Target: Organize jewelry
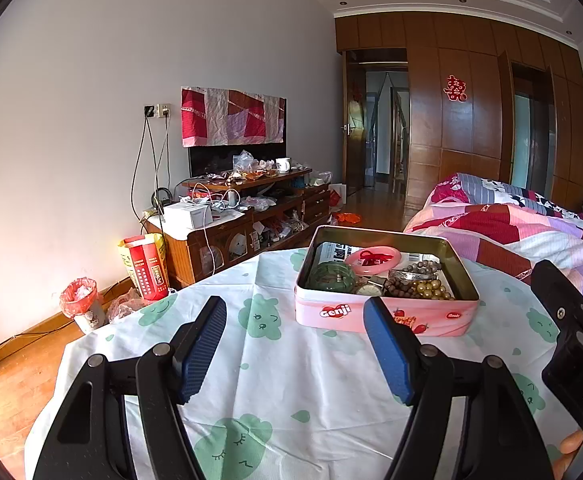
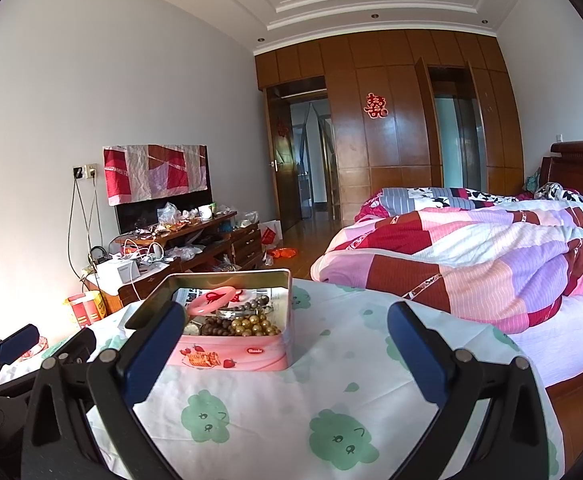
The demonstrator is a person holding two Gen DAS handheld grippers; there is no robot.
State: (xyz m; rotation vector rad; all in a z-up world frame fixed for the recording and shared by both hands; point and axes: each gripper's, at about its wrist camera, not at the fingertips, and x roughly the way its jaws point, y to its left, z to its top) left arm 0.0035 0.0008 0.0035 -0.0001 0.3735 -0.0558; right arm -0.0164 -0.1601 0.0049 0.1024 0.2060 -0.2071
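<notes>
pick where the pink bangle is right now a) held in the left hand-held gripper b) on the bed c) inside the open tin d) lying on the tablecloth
c: the pink bangle lies inside the open tin on top of the other jewelry, and both hand-held grippers are empty.

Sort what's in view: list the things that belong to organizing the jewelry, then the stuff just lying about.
For the job:
pink Genji tin
pink bangle
green bangle
gold bead bracelet
brown bead bracelet

Lying about:
red snack canister
lined bin
white mug
quilt
</notes>
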